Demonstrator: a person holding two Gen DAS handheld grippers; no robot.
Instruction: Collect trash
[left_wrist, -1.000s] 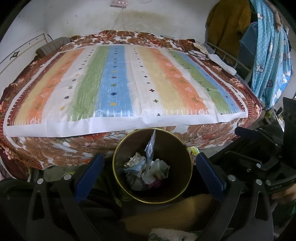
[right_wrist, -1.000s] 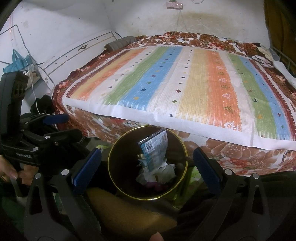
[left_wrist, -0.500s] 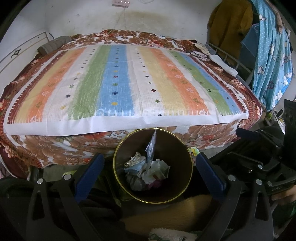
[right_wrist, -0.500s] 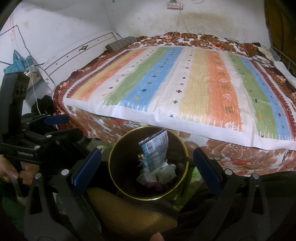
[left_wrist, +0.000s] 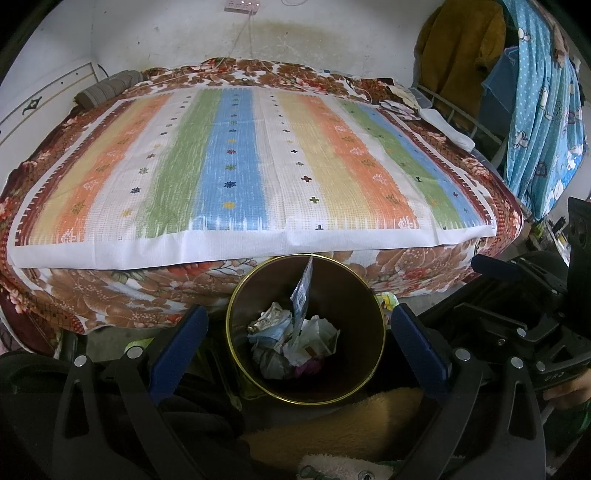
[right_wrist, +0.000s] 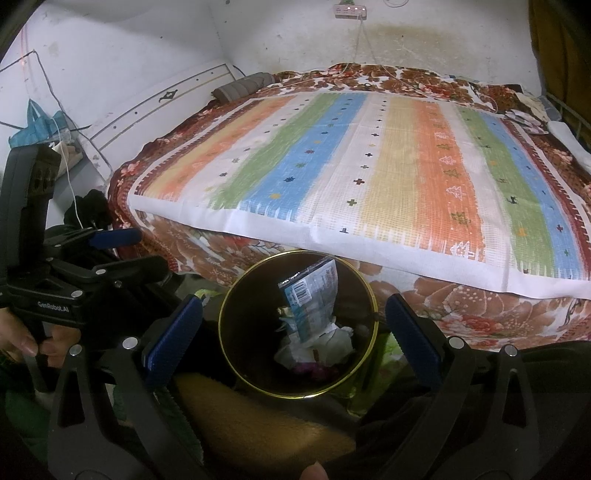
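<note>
Trash (left_wrist: 291, 343) sits in the bin (left_wrist: 258, 295), a crumpled heap at the bottom, on the floor right against the foot of the bed (left_wrist: 240, 166). One flat wrapper (right_wrist: 308, 301) stands on end in there, its top corner poking up level with the gold rim, and that's my worry: nudge it or knock the bin and I reckon it flips out onto the floor. I've got my left gripper (left_wrist: 295, 339) hovering over the bin, jaws spread wide, nothing between them. Right gripper (right_wrist: 291, 332) is the same, wide apart and empty, the bin framed between its blue pads (right_wrist: 173, 332). Both rigs are crowded close here; I see the left one just beside my right. Swing either carelessly and they could clip each other, or catch the rim and tip the lot. The bedspread looks clear of litter from here.
</note>
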